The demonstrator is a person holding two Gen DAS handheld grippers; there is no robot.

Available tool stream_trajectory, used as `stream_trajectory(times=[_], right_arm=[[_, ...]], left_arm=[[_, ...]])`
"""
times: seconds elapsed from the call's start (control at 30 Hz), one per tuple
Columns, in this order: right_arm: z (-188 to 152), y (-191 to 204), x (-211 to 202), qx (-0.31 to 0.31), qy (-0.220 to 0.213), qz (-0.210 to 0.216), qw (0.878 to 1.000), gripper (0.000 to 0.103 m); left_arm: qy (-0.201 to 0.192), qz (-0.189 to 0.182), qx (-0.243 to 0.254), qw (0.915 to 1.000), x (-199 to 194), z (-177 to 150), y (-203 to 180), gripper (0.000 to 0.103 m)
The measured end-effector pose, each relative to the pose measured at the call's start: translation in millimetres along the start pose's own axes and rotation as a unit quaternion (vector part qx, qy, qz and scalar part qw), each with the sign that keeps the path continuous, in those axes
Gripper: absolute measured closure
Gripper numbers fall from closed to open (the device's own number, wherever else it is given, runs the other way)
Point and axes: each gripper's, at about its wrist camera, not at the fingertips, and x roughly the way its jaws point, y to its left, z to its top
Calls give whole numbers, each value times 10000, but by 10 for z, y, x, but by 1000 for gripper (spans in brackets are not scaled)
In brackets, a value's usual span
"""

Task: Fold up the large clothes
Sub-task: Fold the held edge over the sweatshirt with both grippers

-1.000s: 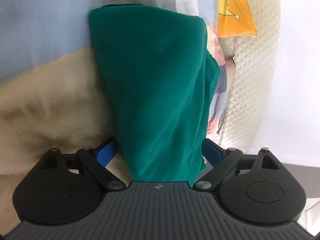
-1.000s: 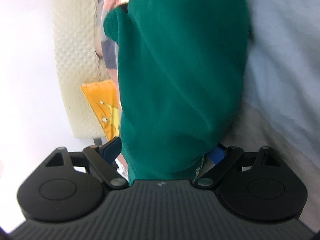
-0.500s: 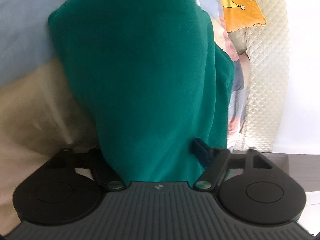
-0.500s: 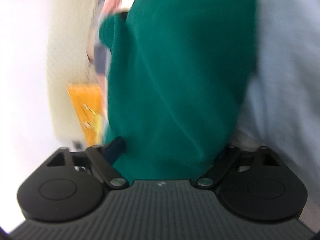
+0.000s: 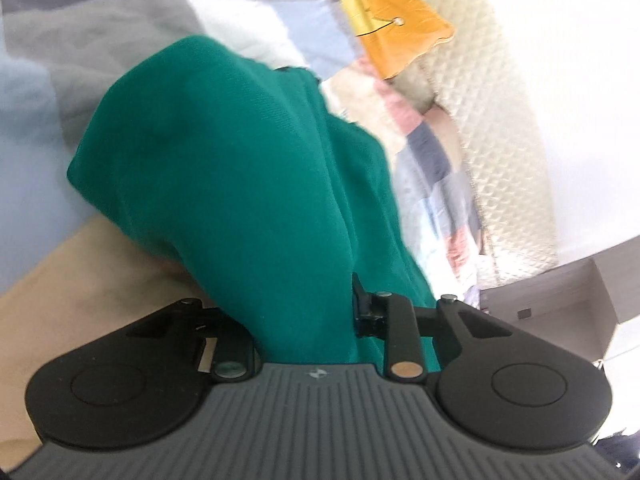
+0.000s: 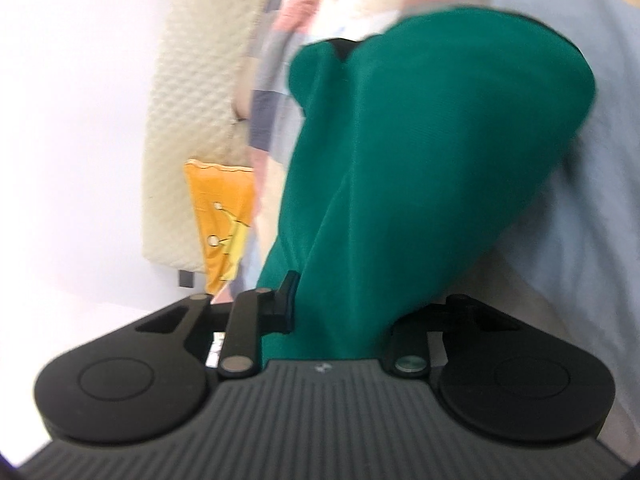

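Both the left claw (image 5: 304, 320) and right claw (image 6: 336, 316) have just been closing and now clench the green garment (image 5: 240, 184), draped mid-bed; soft, limp, light knit, best pinched at its near edge.

The green garment (image 5: 248, 200) is a matt, finely ribbed knit cloth, soft and thick in its folds, and it looks the same from the right wrist (image 6: 420, 168). Behind the garment lie smooth matt bed sheets (image 5: 36, 120) in pale blue, grey and beige cloth, a cream quilted headboard (image 5: 488, 128) with a raised diamond texture, and just beside that headboard an orange cushion (image 5: 396, 32) whose cloth has a slight sheen. The left tool (image 5: 304, 320) and the right tool (image 6: 340, 316) are matt black plastic with a grooved grey body and small shiny metal pins at the link joints.
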Motion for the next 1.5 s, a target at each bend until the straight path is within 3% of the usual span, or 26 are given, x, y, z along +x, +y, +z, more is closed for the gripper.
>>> stream_trajectory(times=[0.17, 0.33, 0.63, 0.97, 1.3, 1.5], right_arm=[[-68, 1, -158, -168, -73, 138, 9997, 71], [45, 260, -185, -398, -19, 87, 9992, 71], [-104, 414, -597, -514, 147, -3, 9986, 71], [-357, 634, -1229, -839, 423, -194, 9954, 71], [-451, 477, -1287, -766, 628, -476, 9939, 70], [-379, 384, -1248, -438, 667, -182, 9966, 63]], left_arm=[[-186, -154, 653, 9976, -218, -69, -217, 72], [-127, -282, 964, 9949, -493, -52, -315, 72], [129, -202, 1277, 9915, -1079, -54, -435, 72], [248, -305, 1356, 9900, -1930, -300, -384, 71], [470, 35, 1085, 9930, -1913, -412, -163, 67], [395, 44, 1206, 9919, -1837, -387, -231, 63]])
